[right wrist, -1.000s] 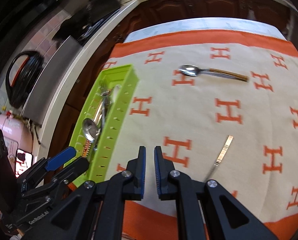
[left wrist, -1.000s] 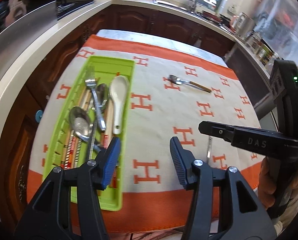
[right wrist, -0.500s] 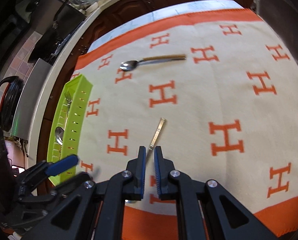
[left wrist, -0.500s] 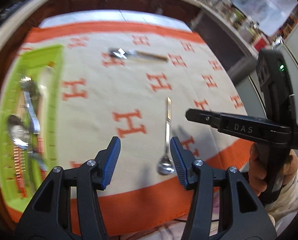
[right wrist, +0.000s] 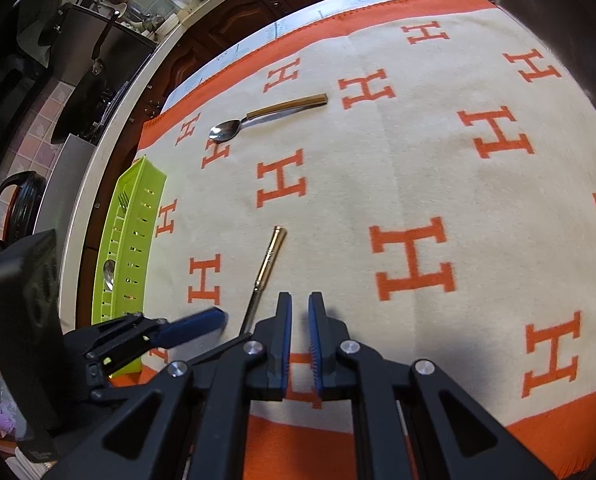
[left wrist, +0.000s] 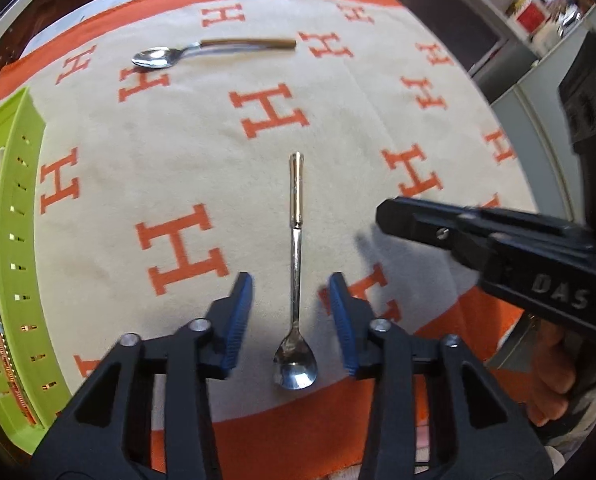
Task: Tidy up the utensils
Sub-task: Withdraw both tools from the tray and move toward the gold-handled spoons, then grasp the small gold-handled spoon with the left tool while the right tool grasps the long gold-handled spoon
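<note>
A small gold-handled spoon (left wrist: 296, 264) lies on the cloth, bowl toward me. My left gripper (left wrist: 291, 300) is open and straddles its thin neck without touching it. The same small spoon (right wrist: 266, 264) shows in the right wrist view, left of my right gripper (right wrist: 299, 330), which is shut with nothing in it. A larger spoon (left wrist: 214, 51) with a bronze handle lies at the far side of the cloth; this larger spoon (right wrist: 266, 116) is also in the right wrist view. The green utensil tray (left wrist: 16, 240) holds several pieces of cutlery at the left edge.
The table is covered by a cream cloth (left wrist: 226, 152) with orange H marks and an orange border. A person's hand (left wrist: 549, 376) holds the right tool. Kitchen counter and dark pans (right wrist: 98, 64) stand beyond the table's left side.
My left gripper swung right from the tray and came down over the small spoon, its jaws now astride the neck. The right gripper drifted rightward and stayed shut.
</note>
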A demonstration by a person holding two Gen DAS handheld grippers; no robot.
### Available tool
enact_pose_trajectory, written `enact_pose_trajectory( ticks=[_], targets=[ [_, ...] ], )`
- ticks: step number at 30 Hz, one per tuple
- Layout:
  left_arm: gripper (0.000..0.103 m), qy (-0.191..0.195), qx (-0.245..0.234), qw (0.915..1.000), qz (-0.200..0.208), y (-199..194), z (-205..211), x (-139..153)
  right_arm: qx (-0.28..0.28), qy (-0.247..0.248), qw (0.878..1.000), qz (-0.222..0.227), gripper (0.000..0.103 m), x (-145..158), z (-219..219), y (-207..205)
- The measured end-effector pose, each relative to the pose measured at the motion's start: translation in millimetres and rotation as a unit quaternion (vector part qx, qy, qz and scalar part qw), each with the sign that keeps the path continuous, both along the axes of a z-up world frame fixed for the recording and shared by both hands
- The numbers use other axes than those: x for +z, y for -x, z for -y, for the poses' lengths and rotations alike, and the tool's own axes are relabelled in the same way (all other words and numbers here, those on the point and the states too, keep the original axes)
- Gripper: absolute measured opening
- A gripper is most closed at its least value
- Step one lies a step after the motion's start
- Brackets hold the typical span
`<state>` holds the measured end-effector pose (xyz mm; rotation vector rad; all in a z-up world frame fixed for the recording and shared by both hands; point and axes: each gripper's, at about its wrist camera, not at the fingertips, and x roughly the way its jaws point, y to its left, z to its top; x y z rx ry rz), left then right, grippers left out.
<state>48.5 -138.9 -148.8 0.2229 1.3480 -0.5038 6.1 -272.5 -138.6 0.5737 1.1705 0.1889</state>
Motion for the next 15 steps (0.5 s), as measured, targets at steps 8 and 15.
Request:
enact_pose_trajectory(
  ticks=[8, 15],
  targets=[
    [0.002, -0.047, 0.007, 0.9987, 0.017, -3, 8, -6, 0.004, -0.002, 1.0, 0.002, 0.008, -5, 7, -2],
    [0.001, 0.011, 0.072, 0.9973, 0.007, -17, -27, 2, 0.03, 0.021, 0.999, 0.024, 0.008, 5, 2, -20]
  ],
)
